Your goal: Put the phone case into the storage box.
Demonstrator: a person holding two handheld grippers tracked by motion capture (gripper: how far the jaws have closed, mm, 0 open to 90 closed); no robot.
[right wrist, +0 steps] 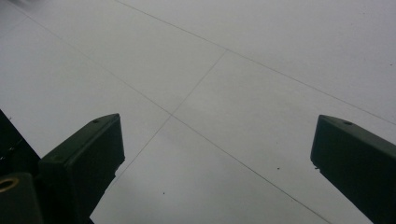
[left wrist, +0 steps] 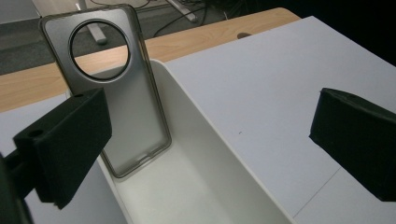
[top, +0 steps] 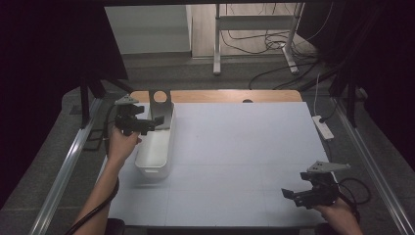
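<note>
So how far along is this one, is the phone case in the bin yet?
Looks done: the clear phone case stands upright inside the white bin, leaning at its far end. In hand: nothing; the left gripper hovers open beside the case, and the right gripper is open over bare table. Left: apparently only pulling the left gripper away.

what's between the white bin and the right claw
Nothing: in the high view, bare white table runs from the white bin to the open right claw.
</note>
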